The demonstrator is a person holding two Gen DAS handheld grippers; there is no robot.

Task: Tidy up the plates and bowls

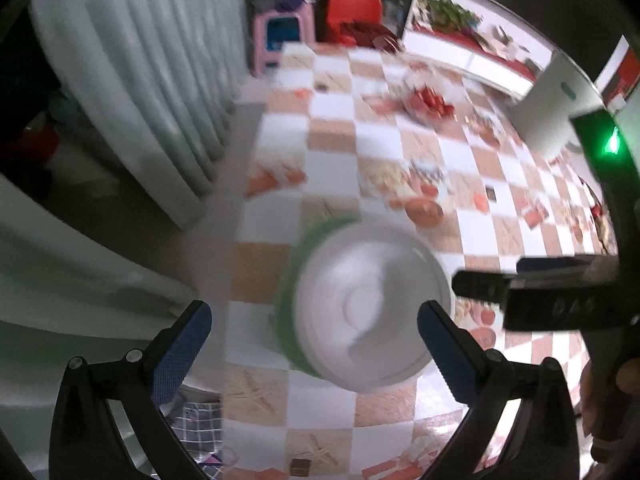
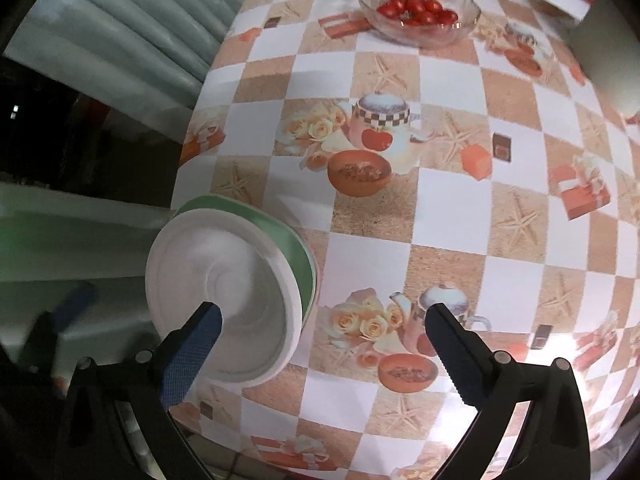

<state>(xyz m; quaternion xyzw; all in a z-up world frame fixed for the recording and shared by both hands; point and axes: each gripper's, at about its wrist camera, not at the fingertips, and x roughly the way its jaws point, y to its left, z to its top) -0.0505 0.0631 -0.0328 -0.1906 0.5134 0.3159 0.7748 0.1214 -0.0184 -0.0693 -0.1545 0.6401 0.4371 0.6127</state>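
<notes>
Both tools stand spread and hold nothing. The left tool [image 1: 314, 334] hangs over a white bowl [image 1: 370, 312] that sits on a green plate [image 1: 289, 280] near the desk's left edge; the right tool [image 2: 322, 330] has the same stack at its left finger, the white bowl [image 2: 224, 300] nested on the green plate [image 2: 300, 248].

The desk [image 2: 440, 216] wears a checked cloth printed with teapots, roses and starfish. Pale curtains [image 1: 160, 80] hang to its left, and a pink stool [image 1: 280, 32] and a red chair [image 1: 354, 4] stand beyond its far end.

The left wrist view is smeared, so the bowl's rim and the cloth's prints are hard to make out. The right tool's fingers [image 1: 480, 284] enter it from the right.

Only the right wrist view shows clearly the glass bowl of tomatoes [image 2: 418, 12] at the far end.
</notes>
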